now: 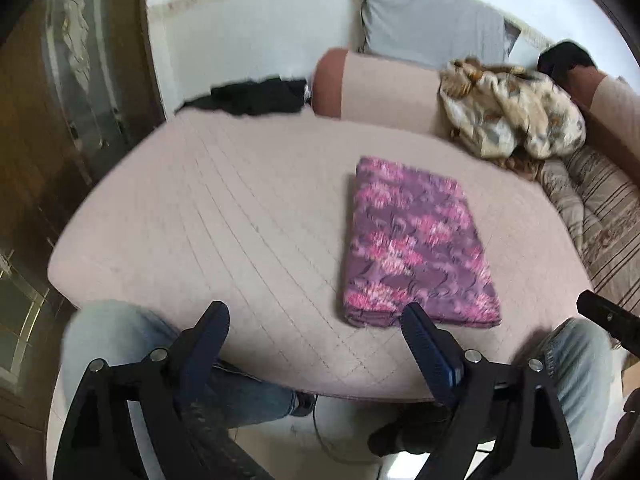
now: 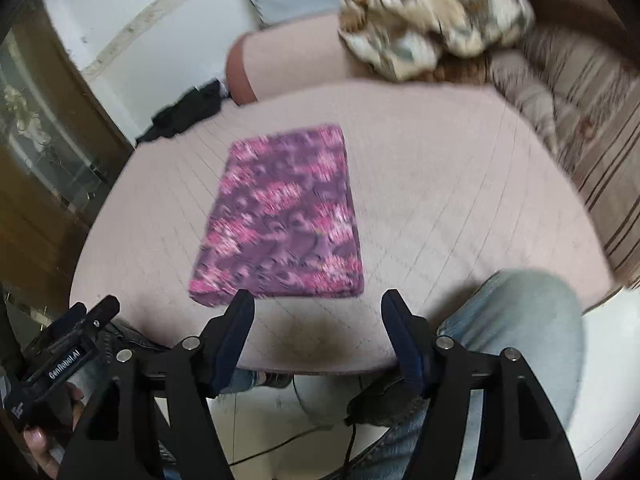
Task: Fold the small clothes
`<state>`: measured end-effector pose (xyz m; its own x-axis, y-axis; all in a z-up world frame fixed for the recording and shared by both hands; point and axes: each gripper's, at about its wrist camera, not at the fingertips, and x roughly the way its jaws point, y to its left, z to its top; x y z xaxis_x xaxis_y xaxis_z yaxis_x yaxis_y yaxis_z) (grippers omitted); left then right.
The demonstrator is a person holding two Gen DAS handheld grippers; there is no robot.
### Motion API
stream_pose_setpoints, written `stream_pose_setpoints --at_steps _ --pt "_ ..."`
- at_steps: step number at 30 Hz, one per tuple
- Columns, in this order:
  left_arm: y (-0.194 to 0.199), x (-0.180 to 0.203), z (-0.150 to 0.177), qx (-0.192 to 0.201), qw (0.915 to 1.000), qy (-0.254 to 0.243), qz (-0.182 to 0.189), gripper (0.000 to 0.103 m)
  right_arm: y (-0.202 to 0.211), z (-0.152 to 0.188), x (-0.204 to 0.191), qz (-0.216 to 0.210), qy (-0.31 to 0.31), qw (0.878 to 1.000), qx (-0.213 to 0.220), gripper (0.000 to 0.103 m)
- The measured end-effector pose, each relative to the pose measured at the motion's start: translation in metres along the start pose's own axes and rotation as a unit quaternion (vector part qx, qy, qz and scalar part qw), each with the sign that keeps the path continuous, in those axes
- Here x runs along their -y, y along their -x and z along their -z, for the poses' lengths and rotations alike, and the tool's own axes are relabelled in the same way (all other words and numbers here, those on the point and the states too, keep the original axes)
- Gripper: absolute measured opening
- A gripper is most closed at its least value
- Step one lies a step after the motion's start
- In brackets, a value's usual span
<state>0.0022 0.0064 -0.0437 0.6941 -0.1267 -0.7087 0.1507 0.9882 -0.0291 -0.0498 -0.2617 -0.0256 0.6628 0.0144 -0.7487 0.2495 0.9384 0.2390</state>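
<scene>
A purple and pink patterned cloth lies folded into a neat rectangle on the pale pink quilted mattress; it also shows in the right wrist view. My left gripper is open and empty, held above the near edge of the mattress just in front of the cloth. My right gripper is open and empty, also near the front edge, just short of the cloth. The left gripper's body shows at the lower left of the right wrist view.
A crumpled beige floral cloth lies at the back right by a striped cushion. A black garment lies at the back left. A pink bolster and a grey pillow stand behind. My jeans-clad knees are at the front edge.
</scene>
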Motion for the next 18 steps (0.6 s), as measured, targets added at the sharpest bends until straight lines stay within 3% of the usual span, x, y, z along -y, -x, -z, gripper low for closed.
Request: stream_pose_setpoints --at_steps 6,12,18 --pt "0.053 0.001 -0.010 0.049 0.9988 -0.006 -0.002 0.091 0.048 -0.010 -0.022 0.015 0.029 0.999 0.035 0.072" --pt "0.081 0.014 -0.017 0.048 0.9982 -0.034 0.007 0.097 0.076 -0.010 -0.030 0.026 0.040 0.997 0.059 0.072" --pt "0.087 0.019 -0.015 0.036 0.9989 -0.030 0.002 0.097 0.093 -0.006 -0.036 0.025 0.053 0.996 0.073 0.072"
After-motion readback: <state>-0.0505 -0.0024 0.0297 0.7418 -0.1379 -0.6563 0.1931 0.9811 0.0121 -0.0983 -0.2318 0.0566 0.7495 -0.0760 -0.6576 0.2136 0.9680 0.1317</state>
